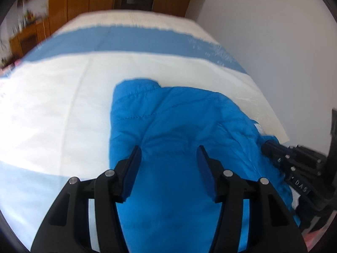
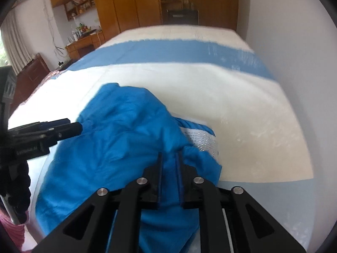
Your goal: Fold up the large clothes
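1. On the bed (image 1: 63,97), white with blue bands, lies the bunched blue jacket (image 1: 179,122).
2. Left claw (image 1: 168,154): fingers spread wide above the jacket.
3. Right claw (image 2: 169,158): pinching a jacket fold.

bed, white-blue striped cover (image 1: 63,109) | wooden wardrobe (image 2: 130,2) | white wall (image 1: 273,31)

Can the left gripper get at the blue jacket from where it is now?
Probably yes. The left gripper is open with the blue jacket lying right between and beyond its fingers on the bed; nothing sits between them. The right gripper is shut on fabric at the jacket's other side.
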Available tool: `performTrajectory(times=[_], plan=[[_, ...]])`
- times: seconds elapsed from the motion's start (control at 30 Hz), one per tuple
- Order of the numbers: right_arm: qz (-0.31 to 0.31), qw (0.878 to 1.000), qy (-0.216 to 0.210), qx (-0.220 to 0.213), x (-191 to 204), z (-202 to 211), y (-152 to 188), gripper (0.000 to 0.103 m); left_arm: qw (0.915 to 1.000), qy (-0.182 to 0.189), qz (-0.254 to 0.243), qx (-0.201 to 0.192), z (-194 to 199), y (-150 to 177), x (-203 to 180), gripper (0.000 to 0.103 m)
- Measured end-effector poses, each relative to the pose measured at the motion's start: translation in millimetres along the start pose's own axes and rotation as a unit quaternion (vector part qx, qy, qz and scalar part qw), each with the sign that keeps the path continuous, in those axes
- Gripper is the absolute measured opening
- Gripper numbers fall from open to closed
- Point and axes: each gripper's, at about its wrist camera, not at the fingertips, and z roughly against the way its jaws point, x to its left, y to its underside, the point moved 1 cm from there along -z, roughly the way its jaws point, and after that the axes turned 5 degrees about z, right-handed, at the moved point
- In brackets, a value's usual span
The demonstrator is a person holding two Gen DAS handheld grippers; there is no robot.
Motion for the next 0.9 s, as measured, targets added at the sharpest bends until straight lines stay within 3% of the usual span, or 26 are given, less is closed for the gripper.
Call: performTrajectory(times=[0.17, 0.47, 0.63, 0.9], plan=[[0.003, 1.0, 0.01, -0.008, 14, 9, 15, 0.013, 0.9999, -0.007, -0.01, -0.002, 10, 23, -5, 0.054], [-0.013, 1.0, 0.014, -0.013, 10, -16, 32, 0.008, 0.9989, -0.033, -0.028, -0.017, -5, 48, -2, 0.058], [-0.028, 0.999, 0.016, -0.037, 9, -24, 43, 0.007, 0.9991, -0.028, -0.017, -0.025, -9, 52, 1, 0.058], [-0.033, 0.998, 0.013, -0.046, 9, -15, 43, 0.009, 0.9978, -0.054, -0.016, -0.035, 6, 54, -5, 0.058]])
